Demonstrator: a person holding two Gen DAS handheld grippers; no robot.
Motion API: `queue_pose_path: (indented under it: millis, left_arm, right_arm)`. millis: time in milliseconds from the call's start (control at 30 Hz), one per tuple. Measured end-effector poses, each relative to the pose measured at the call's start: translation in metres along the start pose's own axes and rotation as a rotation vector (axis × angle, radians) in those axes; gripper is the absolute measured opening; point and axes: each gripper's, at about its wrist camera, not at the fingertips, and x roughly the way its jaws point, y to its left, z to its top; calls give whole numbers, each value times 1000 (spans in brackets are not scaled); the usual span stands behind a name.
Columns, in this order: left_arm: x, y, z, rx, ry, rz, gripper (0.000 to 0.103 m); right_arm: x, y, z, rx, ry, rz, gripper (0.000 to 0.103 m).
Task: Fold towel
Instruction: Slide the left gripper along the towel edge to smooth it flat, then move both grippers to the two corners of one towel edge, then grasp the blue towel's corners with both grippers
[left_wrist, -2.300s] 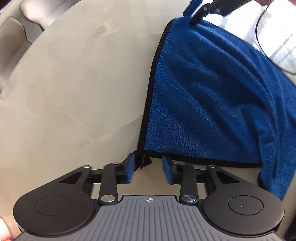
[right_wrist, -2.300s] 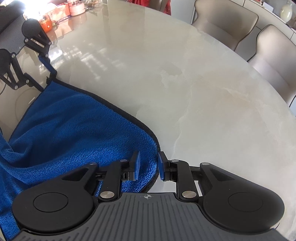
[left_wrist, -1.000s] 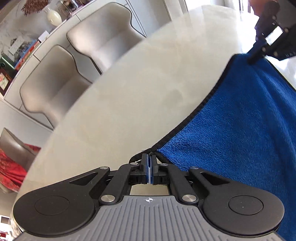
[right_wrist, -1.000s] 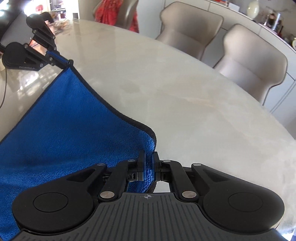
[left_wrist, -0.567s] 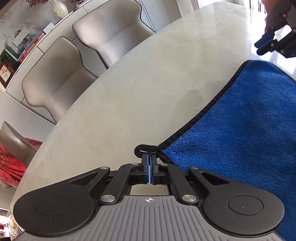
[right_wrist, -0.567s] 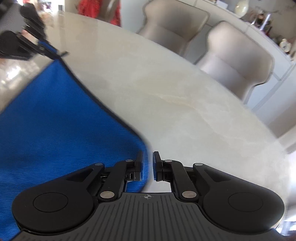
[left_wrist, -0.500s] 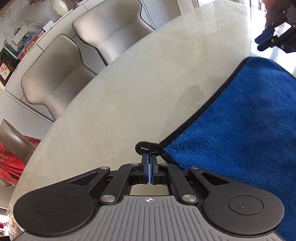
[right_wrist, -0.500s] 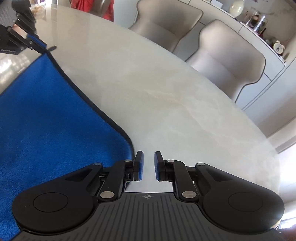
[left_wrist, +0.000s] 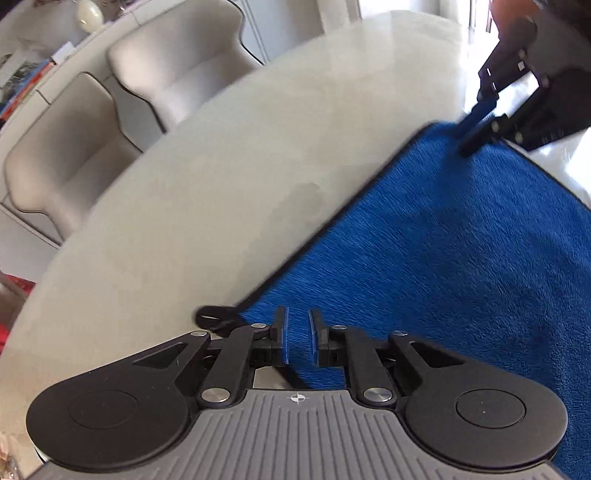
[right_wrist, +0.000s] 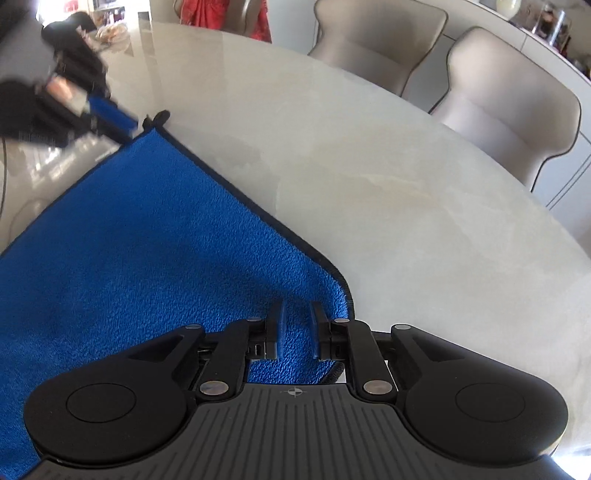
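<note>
Right wrist: 1 towel (right_wrist: 147, 240), 1 table (right_wrist: 406, 206), seemingly 2 chairs (right_wrist: 509, 110).

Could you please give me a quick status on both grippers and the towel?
Left gripper and right gripper opening, fingers off the cloth. Blue towel flat on marble table. Nothing in the way.

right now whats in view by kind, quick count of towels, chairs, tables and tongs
towels: 1, blue towel
chairs: 2, one beige chair beside another beige chair
tables: 1, marble table
tongs: 2, left tongs, right tongs
total: 6
</note>
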Motion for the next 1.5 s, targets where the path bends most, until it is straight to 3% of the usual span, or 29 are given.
queue_pose_path:
  millis: [167, 267, 400, 600, 867, 1100, 1267, 1500]
  left_arm:
    - [-12, -6, -8, 8, 5, 41, 11]
    - [-25, -13, -15, 44, 11, 89, 14]
    - [-62, -28, -35, 45, -29, 97, 24]
    - [-109, -57, -68, 49, -40, 109, 34]
    - [-165, -153, -133, 177, -95, 100, 50]
    - [-165, -213, -168, 253, -100, 72, 51]
    - [-157, -230, -179, 253, -73, 101, 54]
    - [-145, -235, -192, 221, -62, 111, 56]
  right_arm:
    - [-7, -15, -7, 45, 10, -14, 25]
    - [-10, -13, -8, -13, 41, -155, 27]
    - [-52, 2, -27, -10, 9, -132, 27]
    - [-132, 39, -71, -12, -26, -173, 29]
    - [-182, 136, -140, -169, -99, -123, 29]
    - [-166, 216, -186, -353, -63, -106, 31]
    - [-136, 241, -195, -448, -4, -138, 35]
    - [-121, 259, -199, -551, -13, -217, 43]
